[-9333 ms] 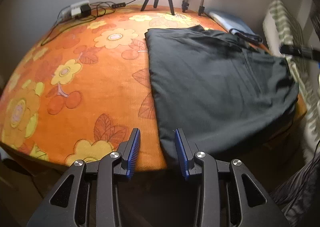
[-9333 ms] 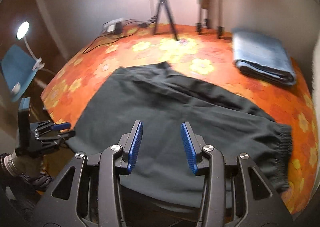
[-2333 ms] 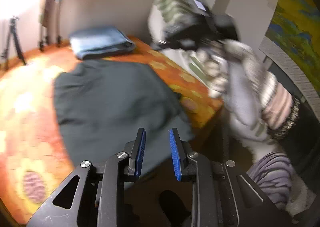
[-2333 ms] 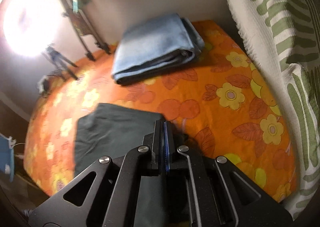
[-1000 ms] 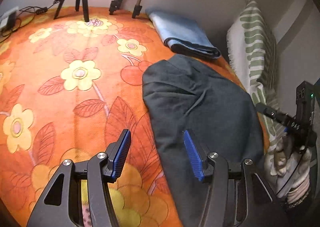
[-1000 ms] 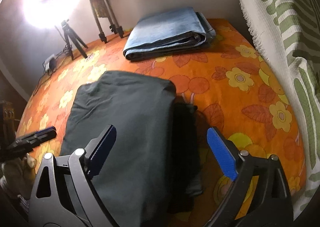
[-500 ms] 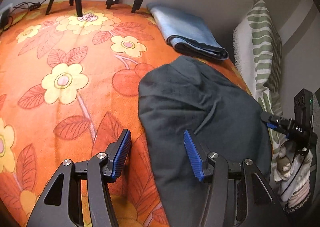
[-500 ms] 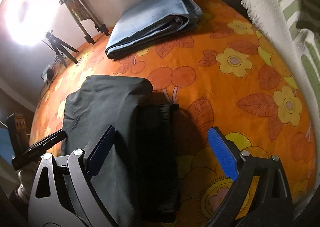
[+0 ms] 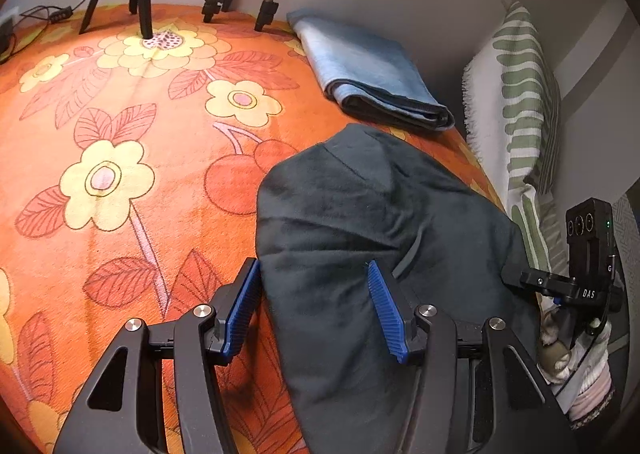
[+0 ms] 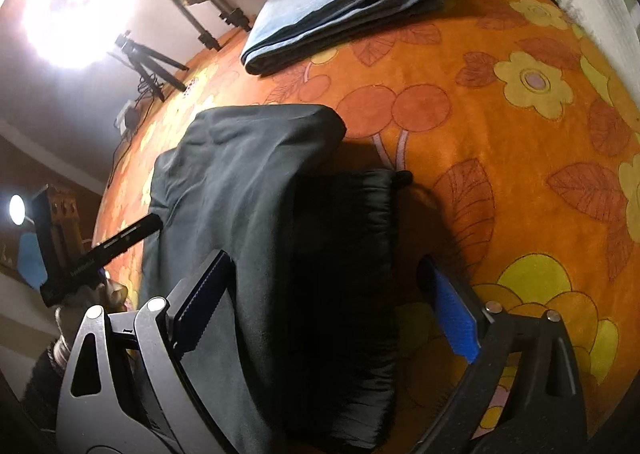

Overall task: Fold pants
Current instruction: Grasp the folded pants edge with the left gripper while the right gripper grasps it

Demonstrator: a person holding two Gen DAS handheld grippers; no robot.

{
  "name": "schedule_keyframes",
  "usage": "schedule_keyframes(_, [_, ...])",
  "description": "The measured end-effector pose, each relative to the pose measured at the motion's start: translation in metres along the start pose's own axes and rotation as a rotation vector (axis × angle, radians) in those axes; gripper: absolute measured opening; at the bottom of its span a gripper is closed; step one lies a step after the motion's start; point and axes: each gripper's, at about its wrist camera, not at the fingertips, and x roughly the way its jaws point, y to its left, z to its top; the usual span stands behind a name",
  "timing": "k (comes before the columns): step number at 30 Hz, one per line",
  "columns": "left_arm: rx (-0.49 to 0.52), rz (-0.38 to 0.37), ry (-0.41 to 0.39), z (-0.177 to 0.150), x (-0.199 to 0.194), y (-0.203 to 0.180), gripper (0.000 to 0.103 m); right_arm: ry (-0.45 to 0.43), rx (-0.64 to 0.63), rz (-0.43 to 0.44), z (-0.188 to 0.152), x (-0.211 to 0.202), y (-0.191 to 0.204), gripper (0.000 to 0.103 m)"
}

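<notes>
Here the dark pants [image 9: 372,238] lay half folded on the orange blanket [image 9: 120,173]. The left gripper [image 9: 314,308] and right gripper [image 10: 332,306] both hung open over them, holding nothing. Each needed to grab an edge firmly, then fold slowly and flat.

Folded jeans [image 9: 372,73] behind pants [image 9: 372,254], apparently apart

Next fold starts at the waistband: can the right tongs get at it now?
Probably yes: the right tongs stand open right over the waistband of the pants, with nothing between.
</notes>
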Motion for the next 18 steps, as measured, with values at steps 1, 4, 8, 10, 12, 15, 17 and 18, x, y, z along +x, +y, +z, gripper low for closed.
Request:
schedule_keyframes(1, [0.001,-0.001,-0.004,-0.0001,0.0002,0.0000,0.054,-0.004,0.000,0.004,0.0001,0.0005,0.0006,0.097])
schedule_keyframes(4, [0.001,-0.011,-0.010,0.0001,0.0005,0.0006,0.054,-0.005,-0.007,0.016,0.0003,0.0019,0.0038,0.092])
schedule_keyframes(8, [-0.009,-0.026,-0.016,0.0012,0.0017,0.0012,0.051,-0.014,-0.005,0.029,0.0000,0.0023,0.0029,0.088])
schedule_keyframes(10, [-0.014,-0.031,-0.014,0.0015,0.0034,0.0012,0.039,-0.019,0.003,0.035,-0.0006,0.0023,0.0019,0.084])
schedule_keyframes(12, [-0.021,-0.032,-0.014,0.0015,0.0050,0.0009,0.037,-0.024,0.011,0.038,-0.0018,0.0011,0.0009,0.082])
schedule_keyframes(15, [-0.006,-0.021,-0.019,0.0009,0.0063,-0.0037,0.034,-0.033,0.017,0.038,-0.0036,0.0011,0.0010,0.077])
schedule_keyframes(17, [0.004,-0.020,-0.017,0.0006,0.0087,-0.0063,0.028,-0.038,0.008,0.021,-0.0044,0.0004,0.0027,0.072])
schedule_keyframes(18, [0.008,-0.016,-0.020,0.0004,0.0090,-0.0075,0.026,-0.036,0.008,0.023,-0.0046,0.0002,0.0025,0.070])
